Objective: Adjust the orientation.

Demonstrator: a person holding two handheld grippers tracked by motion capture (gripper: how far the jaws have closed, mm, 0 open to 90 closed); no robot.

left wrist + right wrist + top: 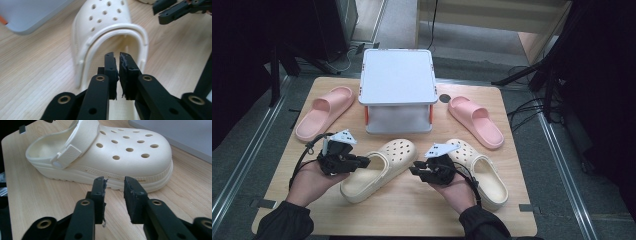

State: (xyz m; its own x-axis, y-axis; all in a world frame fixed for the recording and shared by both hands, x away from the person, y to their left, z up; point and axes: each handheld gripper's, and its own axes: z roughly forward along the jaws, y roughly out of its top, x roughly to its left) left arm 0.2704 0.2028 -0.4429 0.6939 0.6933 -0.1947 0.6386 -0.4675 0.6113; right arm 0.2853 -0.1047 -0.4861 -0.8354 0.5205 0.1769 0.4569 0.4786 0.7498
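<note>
Two cream clogs lie at the front of the wooden table (412, 212). The left clog (398, 151) lies at an angle, toe toward the stand. My left gripper (364, 161) reaches over its heel opening; in the left gripper view its jaws (118, 56) stand almost together with nothing between them, just above the clog (105, 22). My right gripper (414, 170) points at the same clog's side, short of the sole, open and empty (114, 182). The clog (125, 150) has its strap folded forward. The right clog (486, 176) lies behind the right hand.
A grey two-level stand (397, 75) sits at the back middle, its corner also seen in the gripper views (25, 15) (175, 132). One pink slide (324, 110) lies left of it, another (477, 120) to its right. The far gripper (175, 11) shows beyond the clog.
</note>
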